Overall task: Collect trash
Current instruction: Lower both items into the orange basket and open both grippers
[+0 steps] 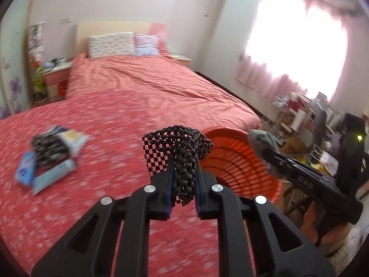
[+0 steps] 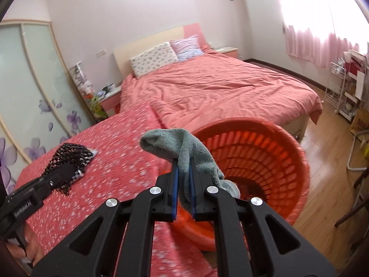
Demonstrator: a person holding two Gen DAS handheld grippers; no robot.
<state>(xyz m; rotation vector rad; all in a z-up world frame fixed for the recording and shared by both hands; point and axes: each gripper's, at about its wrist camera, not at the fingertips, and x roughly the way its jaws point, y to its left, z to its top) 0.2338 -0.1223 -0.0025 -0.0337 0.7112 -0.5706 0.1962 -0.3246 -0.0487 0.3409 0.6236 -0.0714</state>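
Note:
My left gripper (image 1: pixel 184 161) is shut on a black mesh mat (image 1: pixel 180 147) and holds it above the red flowered cloth (image 1: pixel 103 120), just left of the orange basket (image 1: pixel 233 159). My right gripper (image 2: pixel 183 161) is shut on a grey-green sock (image 2: pixel 177 145) and holds it at the near rim of the orange basket (image 2: pixel 260 152). The sock also shows in the left wrist view (image 1: pixel 263 143), over the basket. The mesh mat shows in the right wrist view (image 2: pixel 69 159), at the left.
A pile of wrappers and packets (image 1: pixel 50 154) lies on the flowered cloth at the left. The bed (image 1: pixel 143 85) with pillows lies behind. A wire rack (image 2: pixel 339 87) and clutter stand at the right on the wood floor. A wardrobe (image 2: pixel 34 80) is at the left.

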